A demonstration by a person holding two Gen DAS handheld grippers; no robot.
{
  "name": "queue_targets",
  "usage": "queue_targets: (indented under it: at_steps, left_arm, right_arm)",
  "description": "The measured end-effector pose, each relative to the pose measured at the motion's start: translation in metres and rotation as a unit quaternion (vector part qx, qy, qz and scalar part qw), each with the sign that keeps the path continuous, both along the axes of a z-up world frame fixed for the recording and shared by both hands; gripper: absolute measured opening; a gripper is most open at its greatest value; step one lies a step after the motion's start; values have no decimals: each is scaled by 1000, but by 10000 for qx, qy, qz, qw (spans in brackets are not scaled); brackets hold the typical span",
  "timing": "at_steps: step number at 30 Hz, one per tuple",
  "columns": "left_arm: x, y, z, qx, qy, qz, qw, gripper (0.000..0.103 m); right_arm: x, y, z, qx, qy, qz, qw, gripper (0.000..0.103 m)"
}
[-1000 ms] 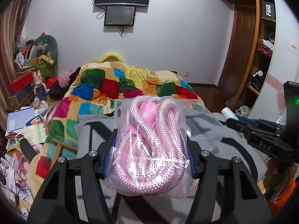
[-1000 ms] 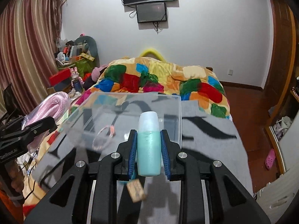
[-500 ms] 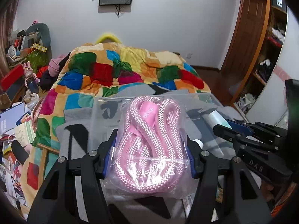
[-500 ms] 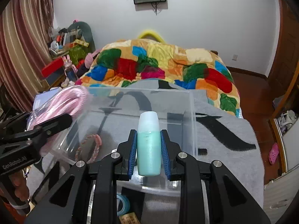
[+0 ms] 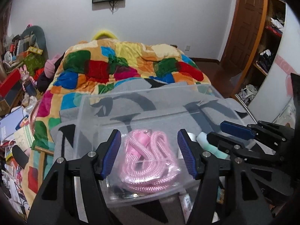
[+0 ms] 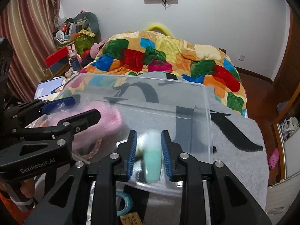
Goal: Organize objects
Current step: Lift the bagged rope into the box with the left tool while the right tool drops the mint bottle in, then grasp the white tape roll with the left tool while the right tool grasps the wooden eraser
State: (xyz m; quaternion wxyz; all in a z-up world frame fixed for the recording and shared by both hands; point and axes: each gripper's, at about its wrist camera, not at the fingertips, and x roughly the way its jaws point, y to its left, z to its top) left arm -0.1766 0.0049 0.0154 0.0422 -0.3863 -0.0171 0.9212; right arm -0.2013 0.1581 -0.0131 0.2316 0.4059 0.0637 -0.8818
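Note:
A clear plastic bin (image 5: 131,101) stands on a grey blanket on the bed; it also shows in the right wrist view (image 6: 208,112). My left gripper (image 5: 149,154) is open above the bin, and the bagged pink rope (image 5: 148,165) lies in the bin below it, free of the pads. My right gripper (image 6: 149,154) is open over the bin's near edge. The teal bottle (image 6: 152,161) is blurred between the pads, touching neither. The bottle (image 5: 211,146) and right gripper (image 5: 225,133) show in the left wrist view.
A patchwork quilt (image 5: 121,65) covers the bed beyond the bin. A roll of blue tape (image 6: 124,204) and a paper tag (image 6: 131,219) lie on the blanket in front of the bin. Clutter lines the left floor (image 5: 16,123). Shelves (image 5: 270,43) stand at right.
Both grippers moved forward over the bin and opened. The pink rope dropped into the bin. The teal bottle left the right pads and is falling.

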Motion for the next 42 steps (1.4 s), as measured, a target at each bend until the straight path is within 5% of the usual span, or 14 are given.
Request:
queue_targets:
  at_steps: [3, 8, 16, 31, 36, 38, 42]
  left_arm:
    - [11, 5, 13, -164, 172, -64, 9997, 66]
    - [34, 10, 30, -265, 456, -121, 9985, 88]
    - [73, 21, 29, -343, 577, -275, 9974, 97]
    - [112, 41, -42, -104, -148, -648, 9977, 97]
    - [114, 45, -52, -58, -276, -682, 9973, 97]
    - [115, 49, -54, -78, -256, -716, 9971, 88]
    - [116, 56, -56, -75, -256, -840, 9961, 73]
  right_arm:
    - [8, 5, 7, -71, 83, 12, 9999, 39]
    - [29, 18, 21, -178, 227, 86, 9995, 47]
    - [62, 47, 27, -274, 340, 95, 9990, 56]
    - [97, 49, -35, 137, -182, 419, 9989, 55]
    - [95, 43, -51, 128, -371, 580, 9975, 35]
    - [98, 42, -50, 131, -297, 651, 9974, 25]
    - [105, 45, -48, 226, -167, 605, 9978, 25]
